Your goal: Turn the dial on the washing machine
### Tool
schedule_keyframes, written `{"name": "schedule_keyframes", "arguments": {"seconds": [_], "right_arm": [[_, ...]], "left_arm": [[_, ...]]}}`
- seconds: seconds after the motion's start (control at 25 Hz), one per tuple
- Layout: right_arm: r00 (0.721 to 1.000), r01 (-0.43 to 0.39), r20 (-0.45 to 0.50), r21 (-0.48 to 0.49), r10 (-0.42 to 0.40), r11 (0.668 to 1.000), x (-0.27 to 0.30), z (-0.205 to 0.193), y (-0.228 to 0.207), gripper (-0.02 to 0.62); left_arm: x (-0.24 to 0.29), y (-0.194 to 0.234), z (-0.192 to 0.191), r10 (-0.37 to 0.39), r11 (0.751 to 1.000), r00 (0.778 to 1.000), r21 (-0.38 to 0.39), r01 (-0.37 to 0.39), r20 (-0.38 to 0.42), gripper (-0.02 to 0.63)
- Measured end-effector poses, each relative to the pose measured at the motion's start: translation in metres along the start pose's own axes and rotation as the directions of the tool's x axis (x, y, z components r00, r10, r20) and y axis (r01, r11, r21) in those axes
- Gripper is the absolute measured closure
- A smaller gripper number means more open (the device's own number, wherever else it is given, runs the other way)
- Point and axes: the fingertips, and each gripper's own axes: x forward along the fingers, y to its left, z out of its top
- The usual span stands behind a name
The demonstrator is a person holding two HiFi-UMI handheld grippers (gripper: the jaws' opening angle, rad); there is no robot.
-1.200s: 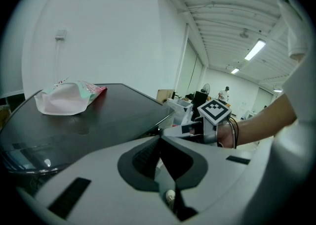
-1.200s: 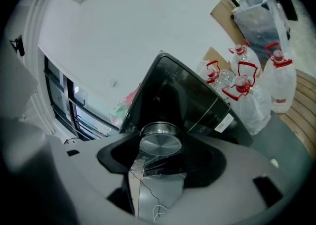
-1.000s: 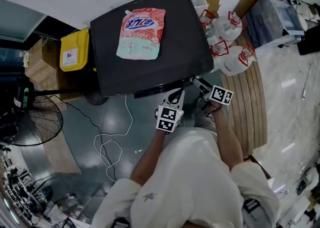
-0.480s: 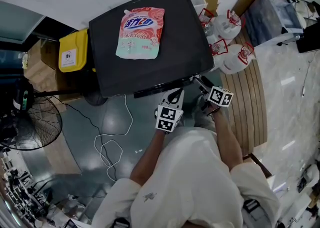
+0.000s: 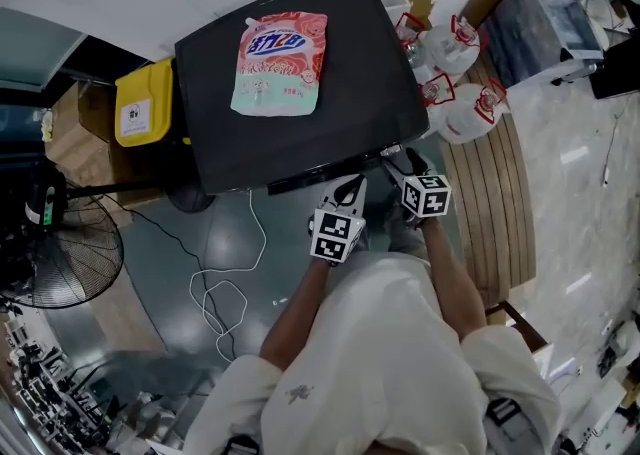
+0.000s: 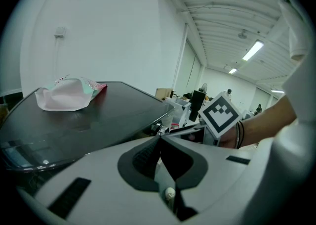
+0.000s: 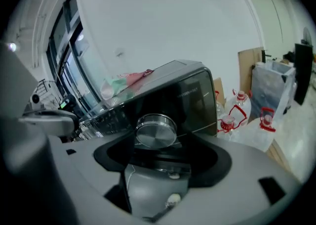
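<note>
The washing machine (image 5: pixel 345 113) stands with its black lid shut, and a detergent pouch (image 5: pixel 281 63) lies flat on the lid toward the machine's back. The dial (image 7: pixel 156 130), a round silvery knob, sits on the machine's dark front panel, toward its right end. In the head view it is hidden under the machine's front edge.

The right hand-held gripper (image 5: pixel 396 165) is up against that front edge. Its own view shows the jaws spread wide, with the dial framed between them at their far end. Neither pad presses on the knob's rim, and I cannot tell whether the tips reach past the dial's face. The left hand-held gripper (image 5: pixel 349 189) hangs just in front of the machine, to the left of the right one. Its jaws are pressed together with nothing between them.

The step in hand looks to be seating the right jaws round the dial. To do it well:

- **Approach:** go straight in along the knob's axis until the pads lie alongside the rim, not only on its front lip.
- **Centring:** keep the dial in the middle so both pads meet it together.
- **Grip:** the polished rim probably offers little hold, so close firmly before turning.
- **Turn:** roll the wrist about the dial's own centre. A sideways swing would likely drag the pads off or lever against the panel.
- **Left gripper:** keep it clear of the right one while it turns.
</note>
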Motion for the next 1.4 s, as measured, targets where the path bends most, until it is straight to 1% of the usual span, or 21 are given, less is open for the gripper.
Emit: {"name": "schedule_keyframes", "arguments": {"seconds": [0.16,0.32,0.48,0.68,0.84,1.08,1.4], "right_arm": [[0.998,0.061,-0.014,-0.112,-0.063,0.992,0.002,-0.003,0.002,0.262],[0.993,0.108,-0.016,-0.192,-0.113,0.975,0.005,-0.005,0.005,0.272],[0.987,0.157,-0.004,-0.251,-0.163,0.955,0.008,-0.003,0.004,0.286],[0.982,0.184,0.010,-0.294,-0.190,0.938,0.009,-0.002,0.006,0.316],[0.984,0.173,0.007,-0.262,-0.178,0.949,0.009,-0.002,0.006,0.318],[0.992,0.128,0.016,-0.161,-0.127,0.979,0.009,-0.001,0.006,0.318],[0.998,0.063,0.024,-0.021,-0.062,0.998,0.009,-0.001,0.008,0.318]], "left_arm": [[-0.003,0.001,-0.002,0.000,1.000,1.000,-0.003,0.000,0.000,0.592],[-0.009,0.004,-0.008,0.005,1.000,1.000,-0.002,-0.005,-0.012,0.592],[-0.015,0.005,-0.008,0.008,1.000,1.000,-0.002,-0.008,-0.009,0.592],[-0.017,0.007,-0.015,0.009,1.000,1.000,-0.008,-0.009,-0.009,0.592],[-0.020,0.007,-0.009,0.008,1.000,1.000,0.000,-0.008,-0.007,0.592],[-0.020,0.007,-0.008,0.009,1.000,1.000,0.002,-0.009,-0.002,0.592],[-0.021,0.005,-0.011,0.005,1.000,1.000,0.004,-0.005,-0.003,0.592]]}}
